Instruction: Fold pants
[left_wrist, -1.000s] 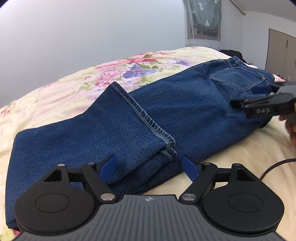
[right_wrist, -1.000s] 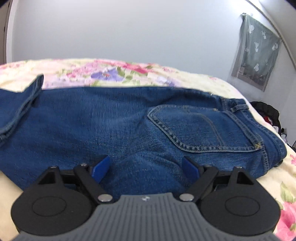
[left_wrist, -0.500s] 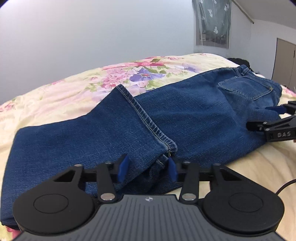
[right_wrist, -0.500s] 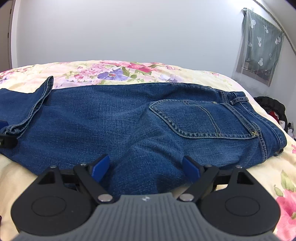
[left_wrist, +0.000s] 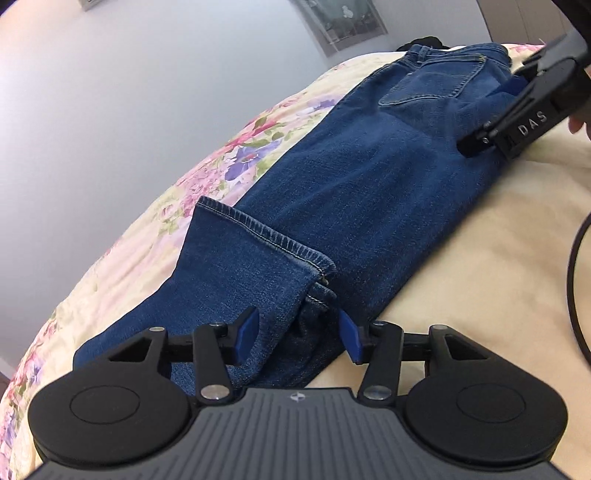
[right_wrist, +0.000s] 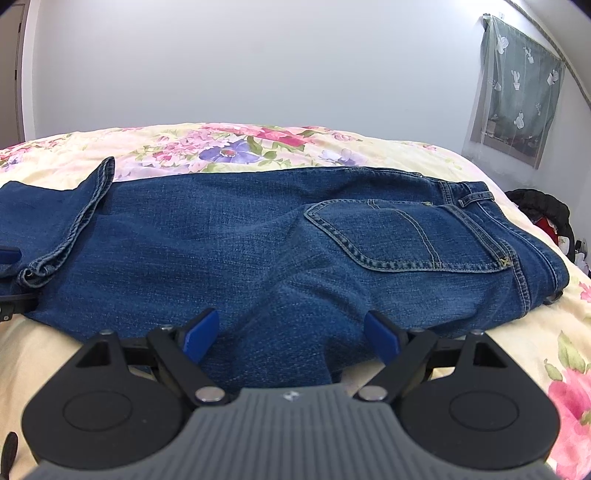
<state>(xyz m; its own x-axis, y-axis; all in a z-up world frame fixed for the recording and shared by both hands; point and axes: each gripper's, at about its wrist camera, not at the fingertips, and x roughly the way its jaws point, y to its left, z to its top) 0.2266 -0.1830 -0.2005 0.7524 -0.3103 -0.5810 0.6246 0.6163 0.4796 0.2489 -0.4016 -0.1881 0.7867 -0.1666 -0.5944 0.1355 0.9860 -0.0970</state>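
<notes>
Bed (right_wrist: 413, 155): I see a soft cream quilt printed with pink, purple and green flowers, faintly puckered; it fills the scene under everything.
Jeans (right_wrist: 229, 251): my task's thing lies flat across the quilt, running left to right in the right wrist view. It is dark blue denim with a fine woven grain and pale contrast stitching. The legs are folded back, so the hem (left_wrist: 266, 236) lies across the thigh as a thick stitched band, with its corner lifted and bunched at the near edge.
Back pocket (right_wrist: 402, 236): I see a shield-shaped patch with double stitching, on the right half near the waistband (right_wrist: 465, 195), facing up.
Left gripper (left_wrist: 299, 334): my jaws have just been opening a little after closing; they stand about half apart. The folded leg edge by the hem corner sits between the blue pads. The left pad lies against the denim, the right pad stands just clear, so I read this claw as not clenched.
Right gripper (right_wrist: 291, 334): I see the jaws spread wide over the near edge of the seat, where the denim humps up between the blue pads. I see neither pad pressing the cloth, so this claw is released.
Gripper build: matte black hinged arms, silver pivot pins, round black discs, a ribbed grey body.
Cable (left_wrist: 574, 280): a thin black curve lies on the plain quilt at the right.
</notes>
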